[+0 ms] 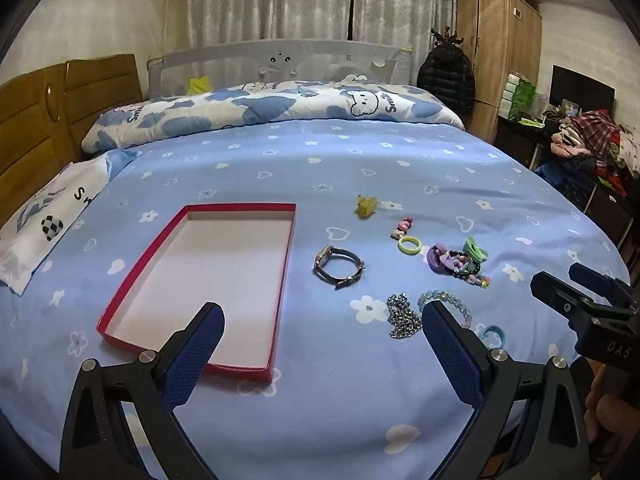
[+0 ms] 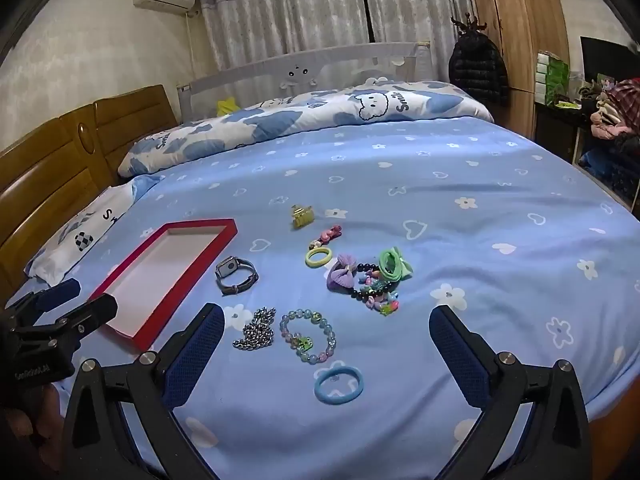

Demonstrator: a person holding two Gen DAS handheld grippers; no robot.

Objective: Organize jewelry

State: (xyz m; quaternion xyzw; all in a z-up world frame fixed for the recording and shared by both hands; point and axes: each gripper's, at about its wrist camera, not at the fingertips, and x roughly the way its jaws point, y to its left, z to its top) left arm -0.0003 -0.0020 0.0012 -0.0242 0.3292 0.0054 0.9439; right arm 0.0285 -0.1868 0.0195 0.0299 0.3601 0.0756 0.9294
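both left gripper (image 1: 322, 344) and right gripper (image 2: 326, 346) spread wide, holding nothing above the bed (image 2: 480, 184)

A shallow red tray (image 1: 286, 248) with a white floor lies flat ahead of the left gripper (image 1: 320, 336). Right of it a watch (image 1: 339, 267) rests on its side. Between the right gripper's (image 2: 326, 340) fingers lie a silver chain (image 2: 255, 334), a pale beaded bracelet (image 2: 308, 336) and a blue hair tie (image 2: 338, 385). Farther ahead sits a cluster, apparently hair ties and beads (image 2: 370, 280).
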